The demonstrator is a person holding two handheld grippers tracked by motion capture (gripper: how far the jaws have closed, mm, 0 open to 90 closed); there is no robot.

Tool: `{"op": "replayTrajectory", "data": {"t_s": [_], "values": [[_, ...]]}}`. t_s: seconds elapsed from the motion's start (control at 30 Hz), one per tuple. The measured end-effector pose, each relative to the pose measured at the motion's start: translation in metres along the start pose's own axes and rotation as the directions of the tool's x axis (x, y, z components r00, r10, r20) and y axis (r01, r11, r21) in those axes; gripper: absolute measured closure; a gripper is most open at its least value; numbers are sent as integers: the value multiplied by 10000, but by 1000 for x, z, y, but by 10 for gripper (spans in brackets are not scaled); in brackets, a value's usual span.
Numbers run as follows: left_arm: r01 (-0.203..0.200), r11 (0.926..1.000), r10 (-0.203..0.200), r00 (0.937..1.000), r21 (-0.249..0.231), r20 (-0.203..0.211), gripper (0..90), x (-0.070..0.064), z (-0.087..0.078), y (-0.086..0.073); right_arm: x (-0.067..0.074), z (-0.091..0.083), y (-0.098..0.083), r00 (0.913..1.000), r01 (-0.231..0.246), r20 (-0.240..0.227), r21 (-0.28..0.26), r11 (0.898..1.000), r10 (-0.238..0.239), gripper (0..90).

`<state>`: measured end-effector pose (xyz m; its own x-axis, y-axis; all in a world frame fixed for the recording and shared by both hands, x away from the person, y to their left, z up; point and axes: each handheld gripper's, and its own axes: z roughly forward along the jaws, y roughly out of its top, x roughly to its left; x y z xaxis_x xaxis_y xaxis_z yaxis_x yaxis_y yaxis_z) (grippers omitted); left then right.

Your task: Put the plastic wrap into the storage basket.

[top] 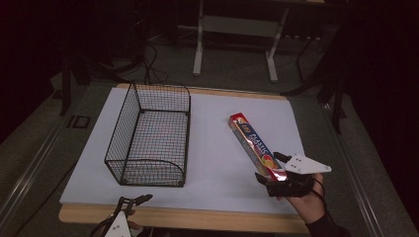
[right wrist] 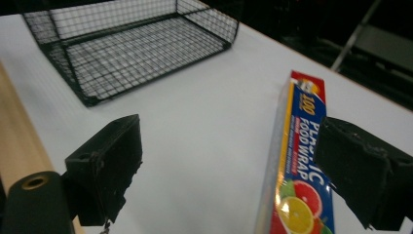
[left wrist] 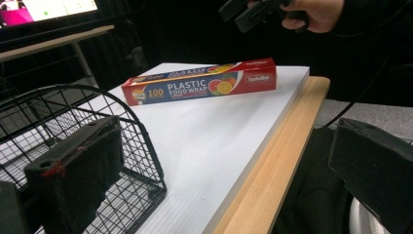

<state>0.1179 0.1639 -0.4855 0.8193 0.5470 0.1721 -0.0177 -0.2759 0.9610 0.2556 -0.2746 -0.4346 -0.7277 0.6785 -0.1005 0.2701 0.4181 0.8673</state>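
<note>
1. Basket (top: 148,138) — black wire, open at the top, standing on the left half of the white board (top: 212,163). Nothing lies in it. Judged as the likely destination for the box; on that reading, the placing is not yet done.

2. Left gripper (top: 129,205) — at the near edge of the table, just near of the basket's near wall and apart from it. In the left gripper view its two jaws stand wide apart, with nothing between them; the left jaw shows in front of the basket's curved rim, and whether it touches the wire cannot be told. Idle, by the look of it.

3. Box of plastic food wrap (top: 256,146) — long, red and blue, lying flat on the right half of the board, well apart from the basket, slanting from far-left to near-right. Not lifted; all of the carrying is left to do.

4. Right gripper (top: 276,170) — held by a hand (top: 309,202) at the near right, positioned at the near end of the box. In the right gripper view its jaws are spread wide, one out over bare board, the other beside or over the printed top of the box. Not clamped — the grasp appears only to be lined up, so closing, lifting and moving left to the basket remain.
</note>
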Motion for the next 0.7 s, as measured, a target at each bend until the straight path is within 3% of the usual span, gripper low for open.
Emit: {"op": "replayTrajectory", "data": {"t_s": [0.3, 0.47, 0.6, 0.7], "values": [[60, 10000, -60, 10000, 24, 10, 1, 0, 0, 0, -21, 14, -6, 9976, -392, 588, 681, 9969, 352, 126], [45, 10000, -45, 10000, 59, 31, 1, 0, 0, 0, -35, 25, -12, 9936, -894, 796, 1263, 9880, 797, 115], [76, 10000, -76, 9999, 59, 67, 0, 0, 0, 0, -45, 37, -19, 9867, -1313, 1199, 1897, 9730, 1097, 115], [116, 9999, -115, 9999, -35, 108, 1, 1, 0, 0, -52, 44, -23, 9840, -1540, 1240, 2326, 9603, 1278, 116]]}}
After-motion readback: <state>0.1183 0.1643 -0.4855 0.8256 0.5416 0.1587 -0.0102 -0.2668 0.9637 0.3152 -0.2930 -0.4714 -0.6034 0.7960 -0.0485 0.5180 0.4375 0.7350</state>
